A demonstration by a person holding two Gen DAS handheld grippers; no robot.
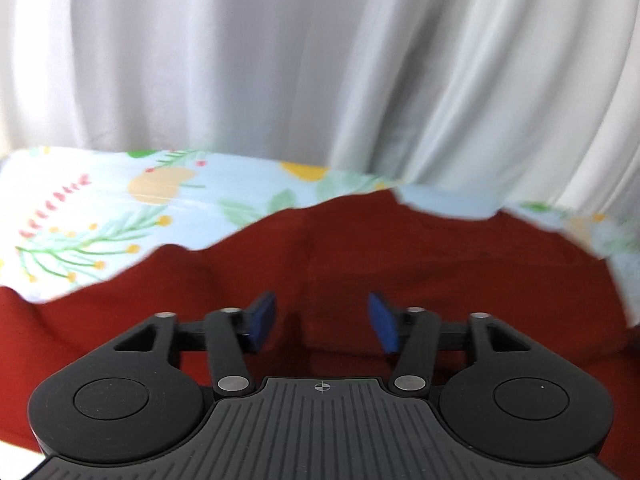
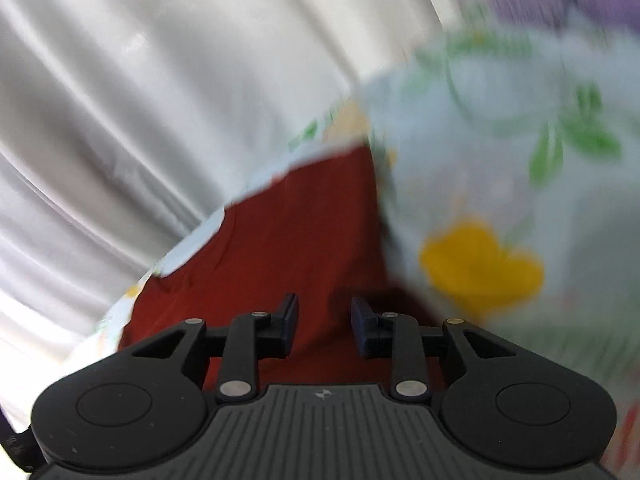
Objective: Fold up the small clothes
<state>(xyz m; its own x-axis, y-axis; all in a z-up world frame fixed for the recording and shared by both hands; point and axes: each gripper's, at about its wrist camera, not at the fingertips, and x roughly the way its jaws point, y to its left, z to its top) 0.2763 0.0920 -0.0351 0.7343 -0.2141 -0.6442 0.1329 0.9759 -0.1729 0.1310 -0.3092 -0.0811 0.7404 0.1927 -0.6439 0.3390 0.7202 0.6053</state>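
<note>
The left gripper (image 1: 322,322) sits low over a dark red garment (image 1: 400,264), its blue pads (image 1: 262,318) wide apart and holding nothing. The cloth lies just under and ahead of it, with a seam or fold line running away from the gap between the pads and a wavy far edge. The right gripper (image 2: 325,326) is likewise parted, though less widely, and also empty; it hovers over the same red garment (image 2: 292,224), near a straight side edge of the cloth.

Judging from this, the work is between grasps: both grippers look poised to pick an edge or corner of the garment before a fold. The next move calls for lowering each gripper onto a thin cloth edge and pinching only the layer meant to be folded, which is tricky since the fabric lies flat and soft.

The garment rests on a pale blue floral cloth (image 1: 100,216) that covers the table; whether the surface beneath is hard I cannot tell. In the right view that cloth (image 2: 500,184) is blurred. Behind the far edge hangs a white curtain (image 1: 240,60), filling the background in both views.
</note>
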